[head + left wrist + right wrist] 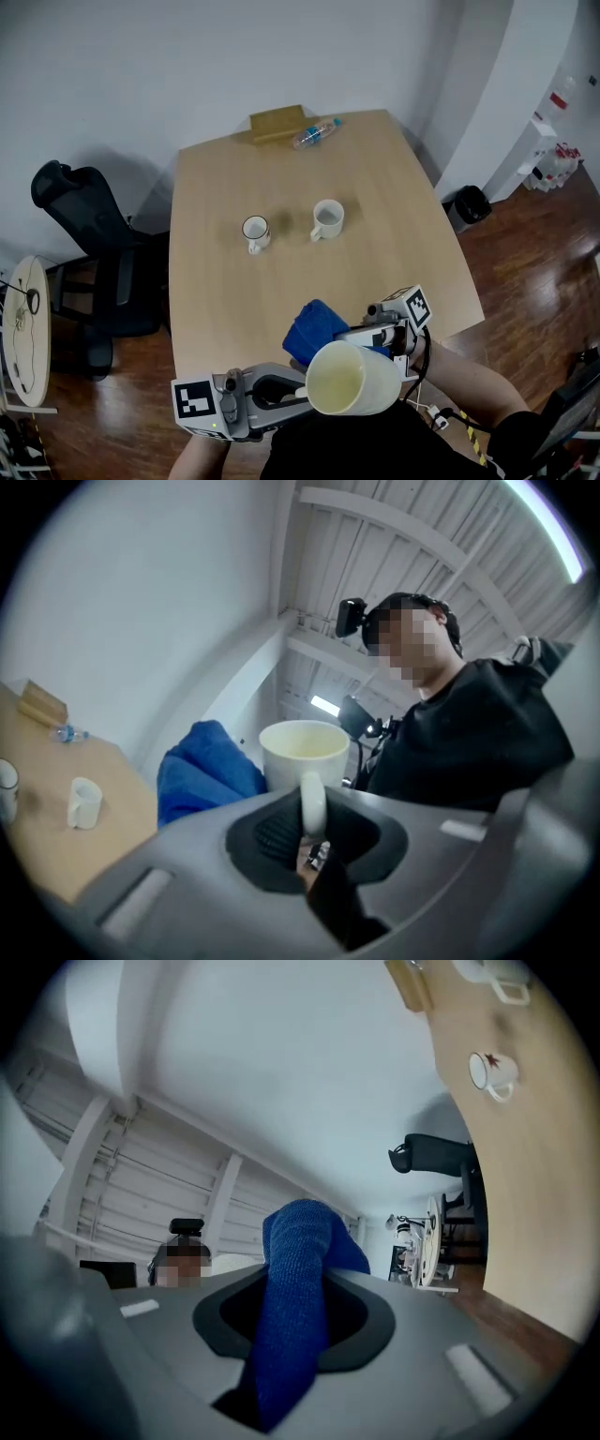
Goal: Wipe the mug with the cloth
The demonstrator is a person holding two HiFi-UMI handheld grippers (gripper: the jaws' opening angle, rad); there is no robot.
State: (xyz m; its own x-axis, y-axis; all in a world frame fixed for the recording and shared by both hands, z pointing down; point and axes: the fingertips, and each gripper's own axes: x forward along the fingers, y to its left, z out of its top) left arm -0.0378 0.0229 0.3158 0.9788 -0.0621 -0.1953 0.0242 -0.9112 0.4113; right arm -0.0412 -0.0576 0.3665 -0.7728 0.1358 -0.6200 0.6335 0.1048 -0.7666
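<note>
Two grippers hang near the table (281, 178) edge. Left gripper (298, 394): fingers (270, 836) closed tight on the handle (313, 803) of the mug (349, 380), held in the air. Right gripper (364, 336): fingers (358, 1326) clamped on the blue cloth (314, 330), which stands just beside the mug's rim.

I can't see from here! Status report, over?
Left gripper shut on mug handle. Right gripper shut on cloth, beside mug. Nothing between them. Over.

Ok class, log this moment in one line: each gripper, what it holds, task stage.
left gripper: shut on mug handle | right gripper: shut on blue cloth | stage: cloth beside mug, contact unclear
</note>
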